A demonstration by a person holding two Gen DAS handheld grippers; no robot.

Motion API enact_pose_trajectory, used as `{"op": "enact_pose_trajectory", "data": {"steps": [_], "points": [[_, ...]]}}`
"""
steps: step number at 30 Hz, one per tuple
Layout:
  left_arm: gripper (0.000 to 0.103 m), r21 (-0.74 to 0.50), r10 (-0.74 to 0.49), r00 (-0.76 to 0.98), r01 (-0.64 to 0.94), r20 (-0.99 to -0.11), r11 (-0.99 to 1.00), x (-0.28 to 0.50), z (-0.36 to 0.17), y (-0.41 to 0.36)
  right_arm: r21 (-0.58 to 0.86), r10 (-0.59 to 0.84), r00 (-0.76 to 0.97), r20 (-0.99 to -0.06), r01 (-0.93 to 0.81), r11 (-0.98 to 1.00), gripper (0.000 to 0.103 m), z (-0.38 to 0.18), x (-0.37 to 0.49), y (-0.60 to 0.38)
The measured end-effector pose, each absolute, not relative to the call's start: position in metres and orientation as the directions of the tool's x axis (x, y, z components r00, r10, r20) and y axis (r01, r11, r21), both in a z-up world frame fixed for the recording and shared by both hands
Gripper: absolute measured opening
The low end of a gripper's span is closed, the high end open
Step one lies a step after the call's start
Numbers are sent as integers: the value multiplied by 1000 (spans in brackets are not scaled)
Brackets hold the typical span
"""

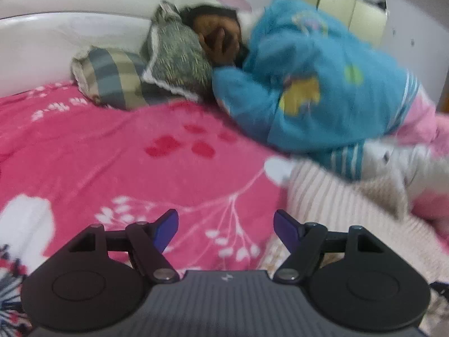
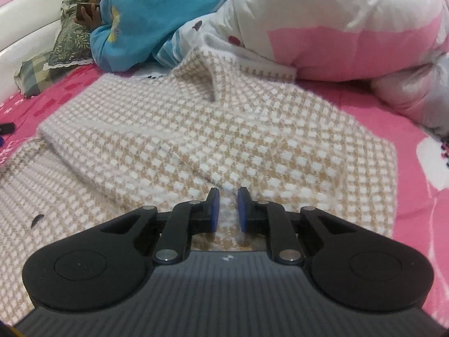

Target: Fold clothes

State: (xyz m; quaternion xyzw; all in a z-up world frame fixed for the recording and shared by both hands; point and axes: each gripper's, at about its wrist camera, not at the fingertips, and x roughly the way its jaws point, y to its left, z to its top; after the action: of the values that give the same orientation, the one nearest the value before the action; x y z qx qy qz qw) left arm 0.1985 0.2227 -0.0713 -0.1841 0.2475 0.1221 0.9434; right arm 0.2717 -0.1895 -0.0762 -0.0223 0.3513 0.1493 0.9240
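While angled down, right gripper (image 2: 228,206) pinching checked sweater (image 2: 196,140), left gripper (image 1: 226,231) wide, empty.

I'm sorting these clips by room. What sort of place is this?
Most likely a bedroom: a bed with a pink floral blanket, pillows against a white padded headboard, and a person in blue lying there beside a puffy duvet.

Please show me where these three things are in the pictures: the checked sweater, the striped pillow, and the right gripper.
checked sweater (image 2: 224,129): right wrist view, on its flat middle.
striped pillow (image 1: 112,80): left wrist view, on its striped front.
right gripper (image 2: 228,206): right wrist view, midway between its fingertips.
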Motion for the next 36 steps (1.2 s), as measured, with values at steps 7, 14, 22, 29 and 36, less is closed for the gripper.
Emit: {"op": "enact_pose_trajectory", "data": {"steps": [7, 14, 22, 29, 36], "points": [[75, -298, -10, 878, -152, -479, 942, 246, -67, 184, 68, 401, 745, -534, -435, 898, 13, -19, 273, -164], [54, -259, 0, 791, -200, -612, 945, 274, -122, 171, 95, 504, 665, -551, -550, 830, 12, -38, 309, -118], [58, -315, -15, 796, -223, -606, 922, 265, -121, 180, 153, 476, 603, -640, -507, 848, 15, -53, 334, -109], [59, -434, -61, 803, -254, -593, 865, 259, -126, 195, 123, 654, 540, -530, -714, 689, 14, -7, 374, -2], [59, -503, -98, 805, -264, -585, 823, 254, -129, 204, 146, 572, 482, -664, -667, 731, 10, -99, 444, 34]]}}
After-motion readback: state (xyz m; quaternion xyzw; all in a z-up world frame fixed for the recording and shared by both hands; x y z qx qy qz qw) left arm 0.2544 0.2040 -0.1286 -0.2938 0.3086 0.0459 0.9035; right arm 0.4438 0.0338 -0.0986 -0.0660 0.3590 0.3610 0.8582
